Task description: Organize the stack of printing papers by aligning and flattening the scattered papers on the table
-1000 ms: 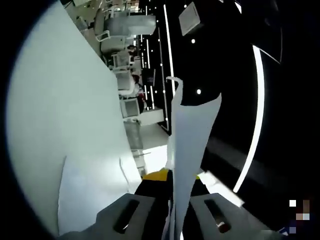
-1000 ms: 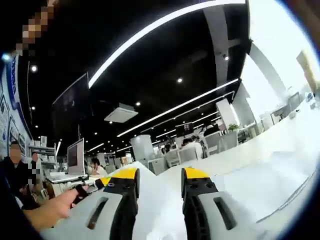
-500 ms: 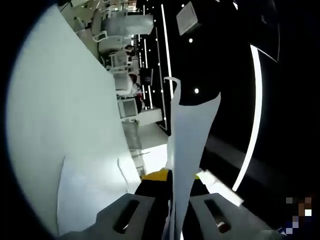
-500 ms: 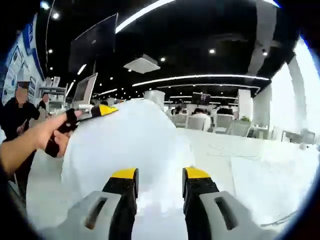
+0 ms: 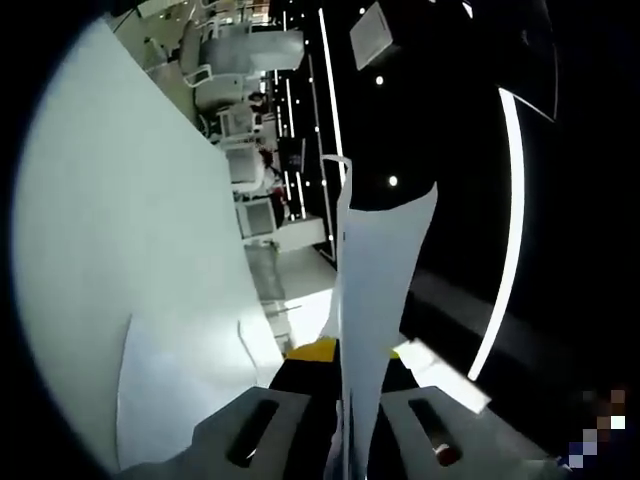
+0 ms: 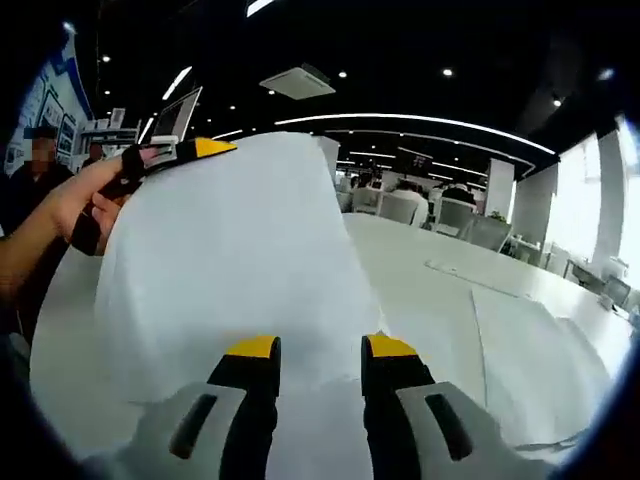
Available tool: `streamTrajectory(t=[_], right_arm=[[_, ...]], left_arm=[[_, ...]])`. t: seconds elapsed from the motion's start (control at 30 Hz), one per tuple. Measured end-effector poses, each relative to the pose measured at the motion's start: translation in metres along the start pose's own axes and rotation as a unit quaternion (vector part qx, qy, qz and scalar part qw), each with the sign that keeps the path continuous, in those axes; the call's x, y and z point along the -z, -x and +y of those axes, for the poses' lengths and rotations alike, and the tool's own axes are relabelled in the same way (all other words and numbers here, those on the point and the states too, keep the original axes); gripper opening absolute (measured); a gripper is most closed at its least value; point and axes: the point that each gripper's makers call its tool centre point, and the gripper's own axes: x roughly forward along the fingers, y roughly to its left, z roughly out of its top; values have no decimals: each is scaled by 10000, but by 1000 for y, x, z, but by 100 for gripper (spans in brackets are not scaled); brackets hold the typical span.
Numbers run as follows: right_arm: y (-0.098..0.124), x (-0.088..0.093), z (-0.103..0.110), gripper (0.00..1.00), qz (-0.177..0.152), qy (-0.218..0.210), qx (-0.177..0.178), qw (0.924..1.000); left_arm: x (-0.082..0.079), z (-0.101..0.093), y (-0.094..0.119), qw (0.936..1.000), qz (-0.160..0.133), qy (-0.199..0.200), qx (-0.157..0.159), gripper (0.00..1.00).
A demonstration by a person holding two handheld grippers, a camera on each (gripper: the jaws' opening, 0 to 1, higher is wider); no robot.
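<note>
In the left gripper view, the broad white table (image 5: 120, 230) fills the side left of the held paper, tilted steeply because the camera is rolled. On it, near the gripper, lies a loose white sheet of printing paper (image 5: 175, 385) with a curled edge. Beyond the table's far edge stand pale office chairs (image 5: 240, 60) and desks with monitors. The left gripper (image 5: 345, 400), grey-bodied with yellow-tipped jaws, has its jaws pressed close on a thin stack of white printing papers (image 5: 375, 290), seen edge-on; the stack rises straight out from between the jaws, held off the table, against the dark ceiling with its long strip lights (image 5: 510, 230).

In the right gripper view, a person's hand (image 6: 85, 200) at the left of the stack holds the left gripper, whose yellow tip (image 6: 212, 148) meets the stack's far upper corner. The stack of white printing papers (image 6: 230, 260) stands broadside as a large bowed sheet, its lower edge down at the right gripper (image 6: 316, 360). The right gripper's yellow-tipped jaws stand a little apart with the paper's lower part running between them; whether they pinch it I cannot tell. Right of the stack, more white sheets (image 6: 530, 350) lie flat on the white table (image 6: 420, 290), some overlapping at skewed angles.
</note>
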Motion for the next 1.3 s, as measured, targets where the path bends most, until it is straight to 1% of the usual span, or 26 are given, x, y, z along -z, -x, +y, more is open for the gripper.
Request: streamTrajectory(t=[0.13,0.23,0.3,0.37,0.4,0.47,0.53,0.6,0.73,0.83,1.0,1.07,1.13,1.17,1.23,1.3], right_arm=[[-2,4,2,28,54,11,-56,10000],[-1,4,0,28,64,18,-23,10000],[2,0,-2,28,-45,-148,-35,9999],[5,-9,-6,28,-276,-294,5,9992],[7,-11,-8,28,-319,-351,36,9989],[10,-17,-13,28,-398,-386,63,9984],[15,-27,-21,29,-582,-502,130,9970],[18,-33,-28,29,-645,-537,129,9964],[24,-40,-45,29,-805,-769,193,9936],[29,-42,-57,30,-864,-904,246,9918],[35,-39,-68,30,-909,-1062,171,9900],[38,-39,-71,31,-976,-1266,102,9871],[40,-38,-69,32,-1030,-1638,-140,9810],[42,-37,-72,34,-1040,-1848,-169,9771],[44,-35,-78,36,-1054,-1853,-141,9769],[47,-32,-85,37,-1046,-1876,-40,9767]], left_arm=[[2,-2,0,10000,54,-40,4,6],[2,-3,1,10000,48,-45,18,6],[0,-3,1,10000,22,-39,23,6],[0,-4,1,10000,36,-28,31,6],[1,-5,2,10000,43,-18,36,6],[1,-6,2,10000,56,-23,45,6],[2,-7,2,10000,57,-30,62,6],[2,-9,3,9999,60,-48,70,6],[2,-12,7,9999,65,-71,92,6],[0,-15,9,9999,57,-85,109,6],[-3,-16,13,9998,43,-185,88,6],[-5,-15,15,9997,28,-230,69,6],[-6,-13,16,9994,20,-331,27,6],[-7,-13,17,9992,28,-388,15,6],[-6,-11,18,9990,71,-441,-24,6],[-7,-11,19,9987,68,-496,-50,6]])
